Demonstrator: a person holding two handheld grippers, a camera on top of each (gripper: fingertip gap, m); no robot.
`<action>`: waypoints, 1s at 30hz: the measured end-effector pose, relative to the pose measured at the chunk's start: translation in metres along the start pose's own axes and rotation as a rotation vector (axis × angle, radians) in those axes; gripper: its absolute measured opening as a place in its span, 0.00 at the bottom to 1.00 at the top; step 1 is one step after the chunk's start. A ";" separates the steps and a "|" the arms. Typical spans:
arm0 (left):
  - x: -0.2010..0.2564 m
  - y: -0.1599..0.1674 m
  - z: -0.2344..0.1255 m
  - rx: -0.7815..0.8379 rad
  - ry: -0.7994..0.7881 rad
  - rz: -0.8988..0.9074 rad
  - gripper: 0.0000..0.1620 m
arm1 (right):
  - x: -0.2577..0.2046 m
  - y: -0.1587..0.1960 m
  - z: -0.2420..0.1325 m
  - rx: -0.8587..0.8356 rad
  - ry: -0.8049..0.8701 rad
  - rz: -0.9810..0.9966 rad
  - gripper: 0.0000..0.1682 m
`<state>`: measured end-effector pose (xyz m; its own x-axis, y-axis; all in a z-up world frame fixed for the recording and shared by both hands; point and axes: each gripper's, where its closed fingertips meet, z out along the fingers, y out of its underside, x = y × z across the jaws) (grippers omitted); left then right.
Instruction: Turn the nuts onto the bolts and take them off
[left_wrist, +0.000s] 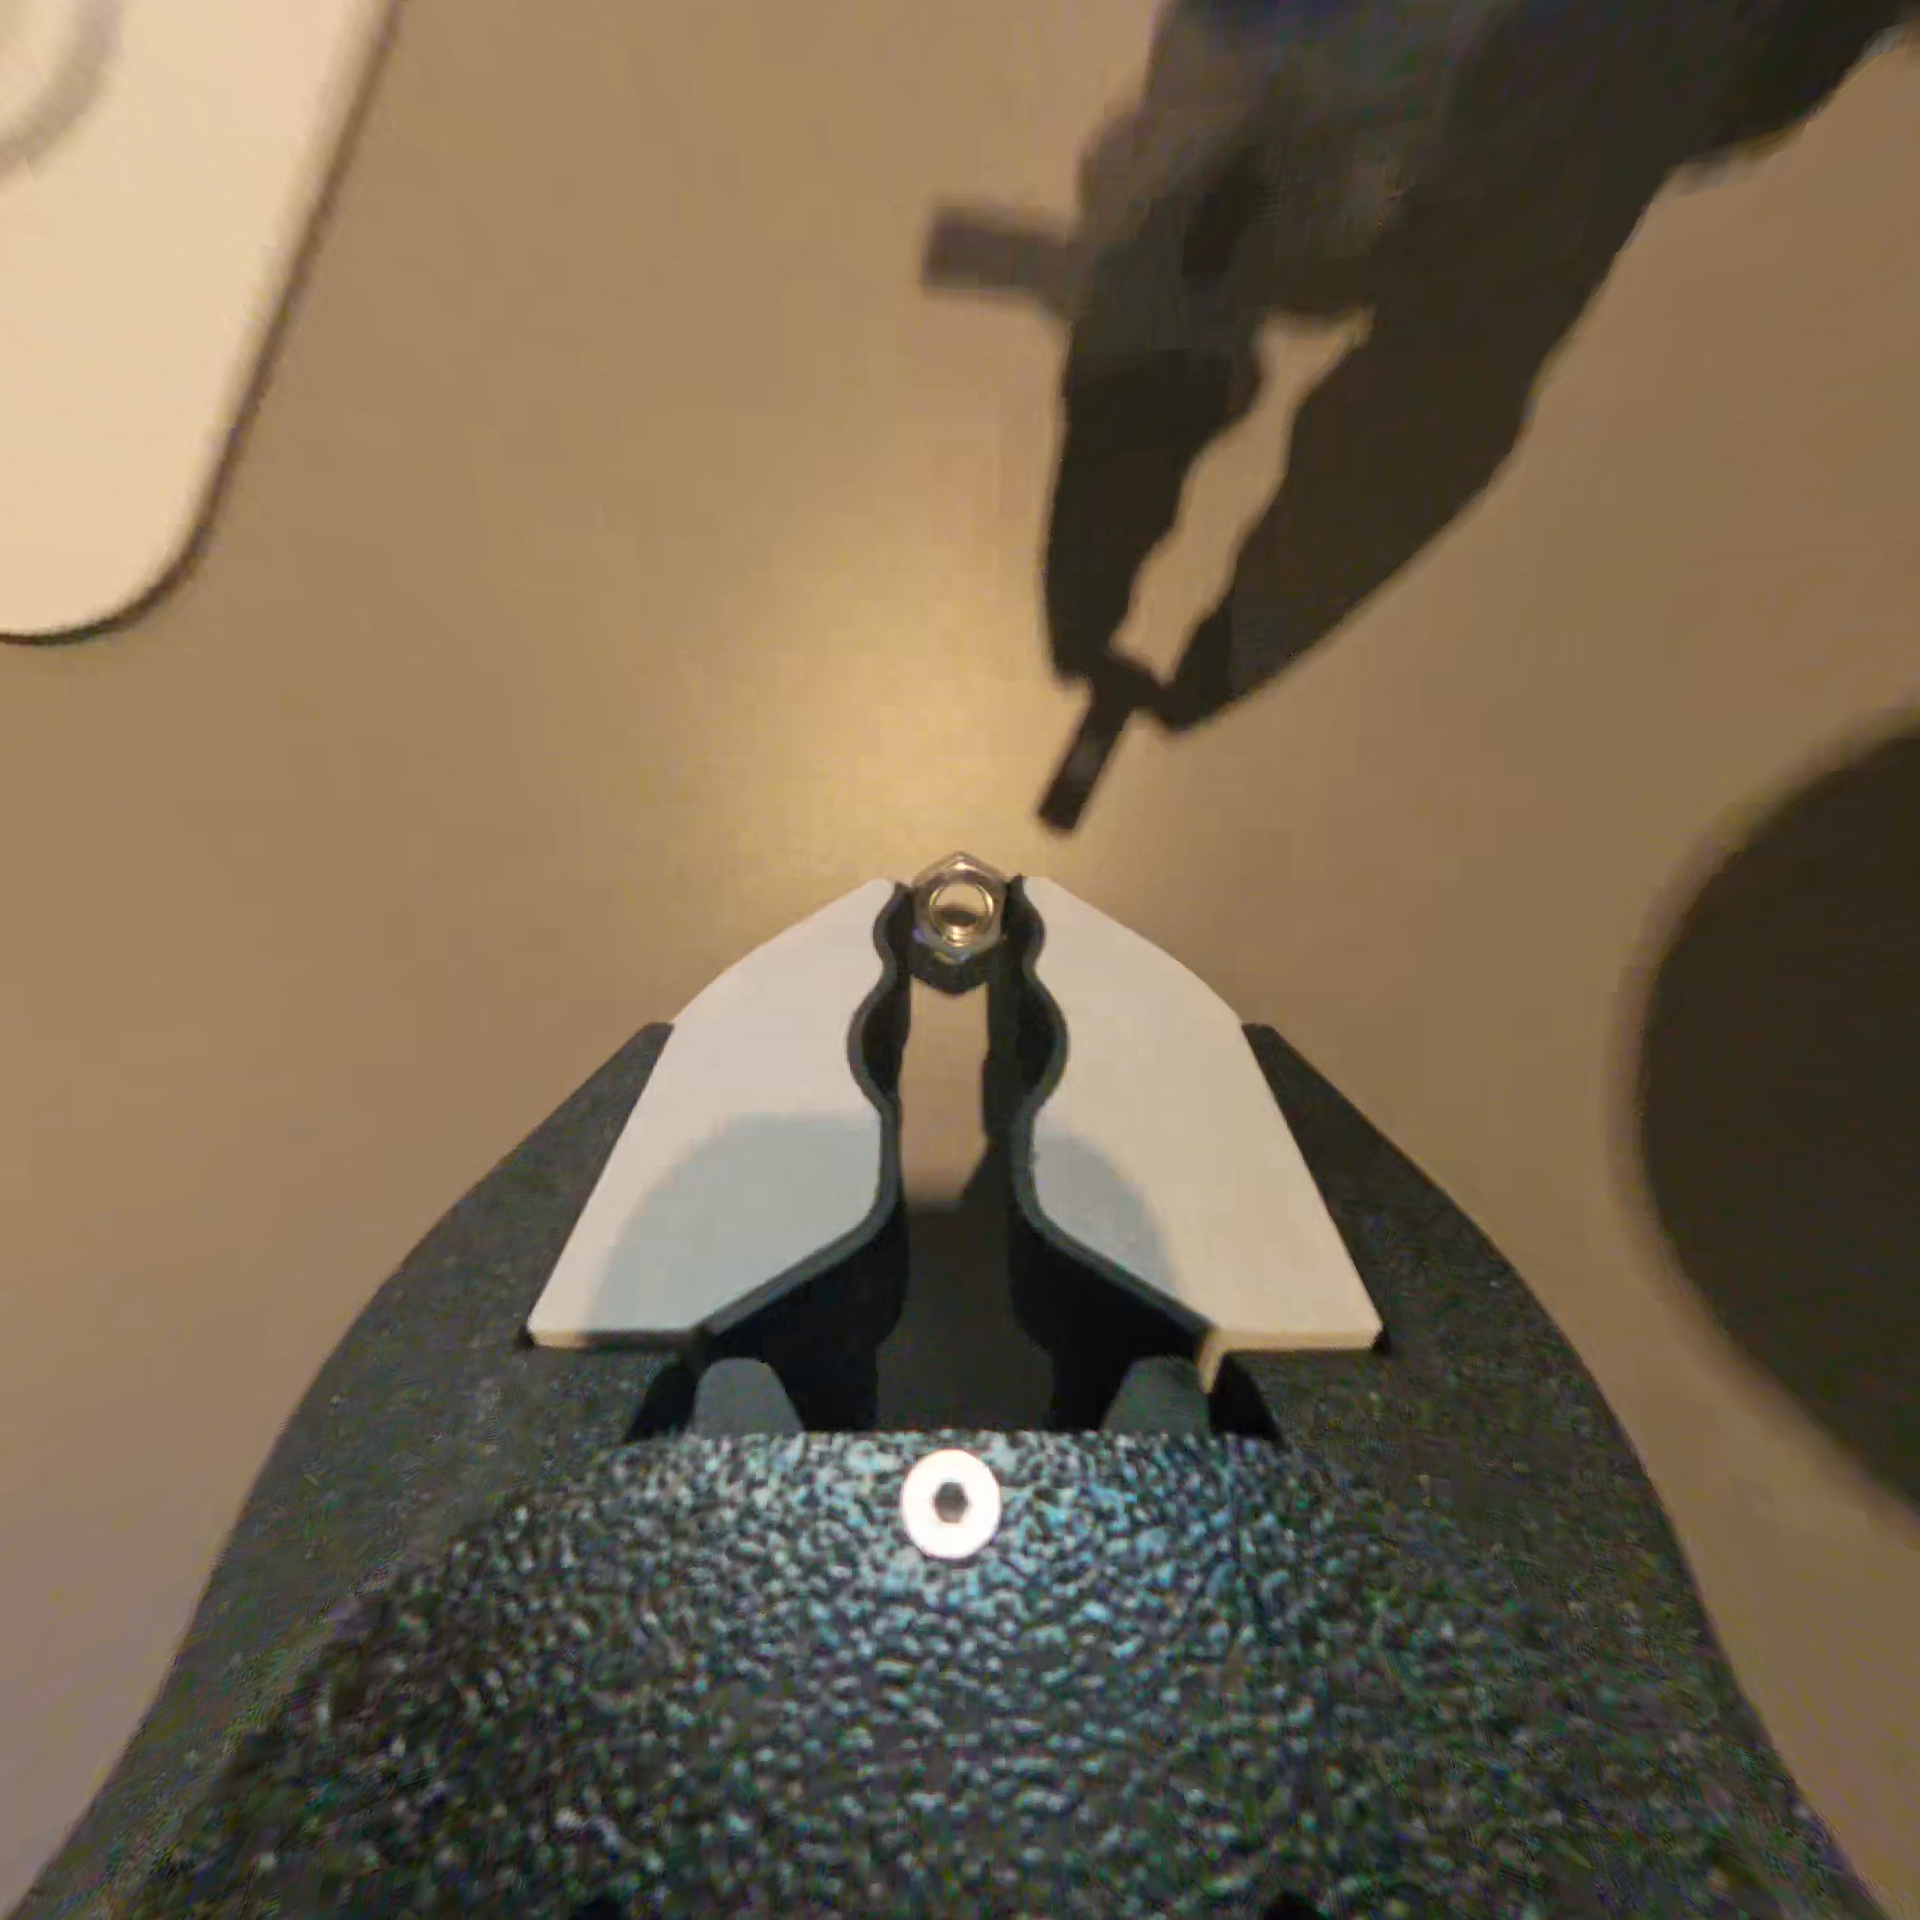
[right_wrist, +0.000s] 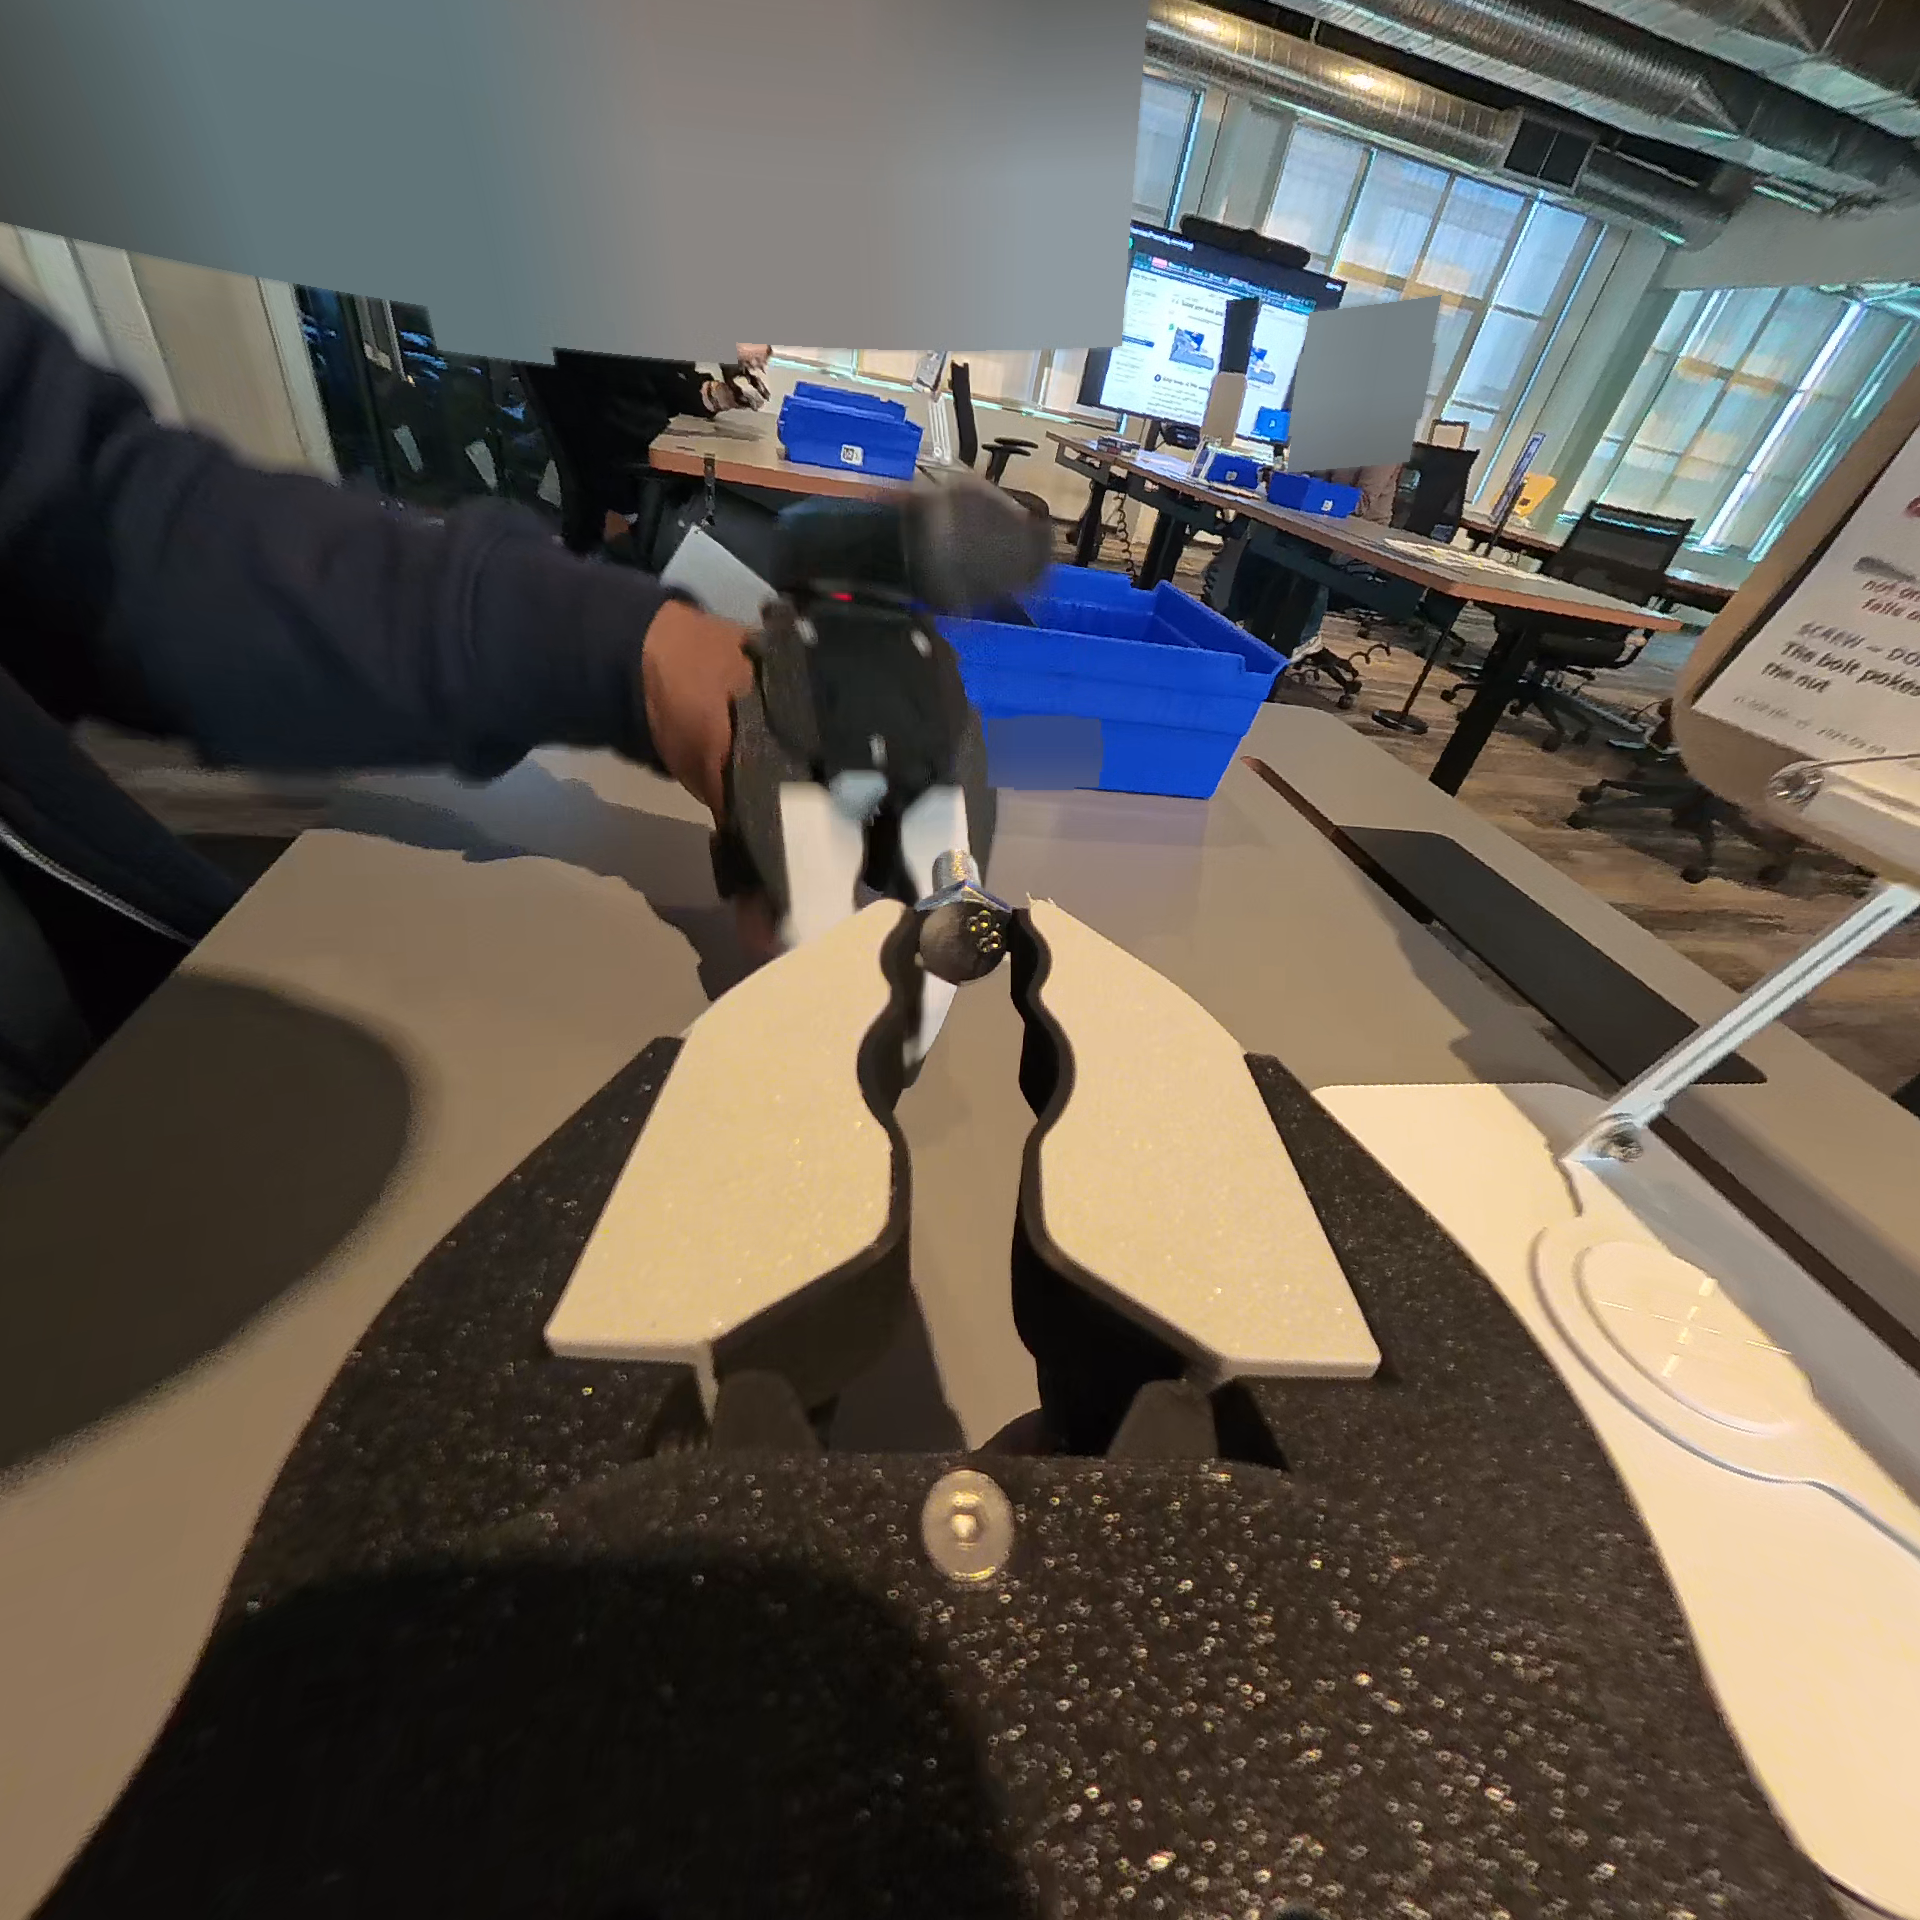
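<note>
Item 1, left tongs (left_wrist: 954, 914): closed on a small steel hex nut (left_wrist: 954, 920), pinched at the very tips, its bore facing my camera. Held above the tan desk (left_wrist: 520, 831), clear of it.

Item 2, right tongs (right_wrist: 966, 930): closed on a hex-head bolt (right_wrist: 964, 925), gripped by the head at the tips, the threaded shank pointing away toward the left tongs. From the left wrist view the right tongs show only as a dark, blurred shape with the shank sticking out beyond the tips, near the nut but not touching.

Item 3, surroundings: white pad (left_wrist: 135, 312) at the desk's far corner in the left view; white stand base (right_wrist: 1662, 1351) at the right; blue bin (right_wrist: 1101, 665) behind the tongs.

Item 4, step in hand, as I judge it: bring the shank's end to the nut's bore and start the thread. To do it well, I should line the shank's axis with the bore before contact, press lightly, and turn slowly until the first thread catches; any tilt risks cross-threading, and both grips are shallow, so a hard push could flick the nut out.
</note>
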<state>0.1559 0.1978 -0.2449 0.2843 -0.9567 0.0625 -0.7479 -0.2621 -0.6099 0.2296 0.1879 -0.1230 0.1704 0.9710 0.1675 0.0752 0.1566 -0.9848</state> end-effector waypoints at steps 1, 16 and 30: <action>0.000 -0.011 -0.008 0.138 0.002 -0.037 0.10 | 0.000 0.001 0.001 0.005 -0.003 0.006 0.10; -0.008 -0.083 -0.114 1.291 0.166 -0.107 0.10 | 0.019 -0.015 0.035 0.146 0.020 0.048 0.10; -0.006 -0.072 -0.175 1.467 -0.046 -0.009 0.10 | 0.014 0.008 0.047 0.088 0.084 0.013 0.10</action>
<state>0.1035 0.2000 -0.0633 0.3250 -0.9436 0.0627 0.5124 0.1200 -0.8503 0.1862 0.2113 -0.1302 0.2523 0.9552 0.1546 -0.0129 0.1631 -0.9865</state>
